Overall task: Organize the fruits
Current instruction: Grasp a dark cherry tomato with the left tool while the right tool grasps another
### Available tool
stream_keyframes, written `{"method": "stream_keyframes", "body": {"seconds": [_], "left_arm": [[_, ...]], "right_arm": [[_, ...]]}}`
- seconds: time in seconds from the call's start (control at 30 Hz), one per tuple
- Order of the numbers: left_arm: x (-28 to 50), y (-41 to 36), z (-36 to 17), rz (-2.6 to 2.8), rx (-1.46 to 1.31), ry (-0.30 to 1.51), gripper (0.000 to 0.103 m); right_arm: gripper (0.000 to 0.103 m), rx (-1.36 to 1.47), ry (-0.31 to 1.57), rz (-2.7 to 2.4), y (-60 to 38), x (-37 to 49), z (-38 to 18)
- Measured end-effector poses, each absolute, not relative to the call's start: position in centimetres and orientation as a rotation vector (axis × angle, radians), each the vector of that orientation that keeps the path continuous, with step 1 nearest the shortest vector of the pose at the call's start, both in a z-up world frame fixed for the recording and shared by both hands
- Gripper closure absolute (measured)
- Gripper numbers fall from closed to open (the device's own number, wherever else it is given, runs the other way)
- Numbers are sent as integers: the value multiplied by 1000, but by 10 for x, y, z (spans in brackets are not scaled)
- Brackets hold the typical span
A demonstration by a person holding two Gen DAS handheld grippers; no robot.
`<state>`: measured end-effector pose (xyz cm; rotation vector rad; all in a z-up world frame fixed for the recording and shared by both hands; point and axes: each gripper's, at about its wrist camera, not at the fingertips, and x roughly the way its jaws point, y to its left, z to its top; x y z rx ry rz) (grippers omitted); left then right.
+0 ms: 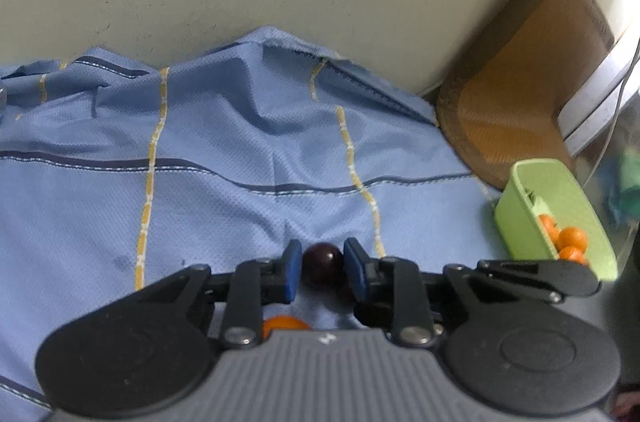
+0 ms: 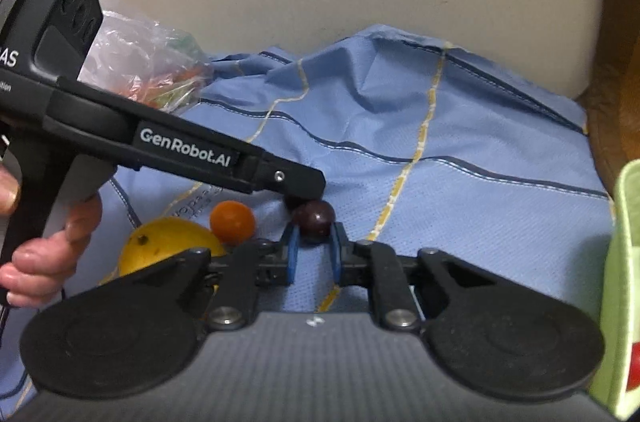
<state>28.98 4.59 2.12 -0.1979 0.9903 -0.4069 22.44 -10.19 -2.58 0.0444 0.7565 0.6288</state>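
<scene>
Straddling the dark plum [image 1: 323, 262] on the blue cloth [image 1: 224, 150], the left gripper [image 1: 322, 268] is parted, pads not seen touching. If shut off-centre, the round fruit could roll toward the orange [image 2: 232, 221]. The right gripper [image 2: 313, 254] is held open, empty; the green bin [image 1: 520, 222] waits nearby.

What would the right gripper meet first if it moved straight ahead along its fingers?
The dark plum, most likely. It lies on the blue cloth just beyond the open right gripper, centred on the gap. The left gripper is right at that plum too, though depth is unclear.
</scene>
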Motion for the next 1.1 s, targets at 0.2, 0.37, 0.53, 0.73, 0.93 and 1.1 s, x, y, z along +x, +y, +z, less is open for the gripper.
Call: {"method": "stream_keyframes", "body": {"seconds": [0.2, 0.37, 0.53, 0.73, 0.93, 1.1], "left_arm": [[268, 35, 51, -463, -261, 917, 79], [214, 2, 65, -572, -238, 849, 79], [162, -28, 45, -648, -266, 861, 79], [129, -42, 21, -647, -280, 883, 79], [112, -32, 17, -612, -295, 883, 79], [104, -22, 17, -582, -286, 866, 79]], "right_arm": [[85, 78, 635, 585, -130, 193, -3], [87, 99, 540, 558, -173, 142, 13], [96, 108, 533, 513, -218, 83, 1], [95, 114, 567, 456, -250, 46, -29], [91, 143, 538, 461, -252, 39, -31], [88, 184, 499, 464, -265, 29, -23]]}}
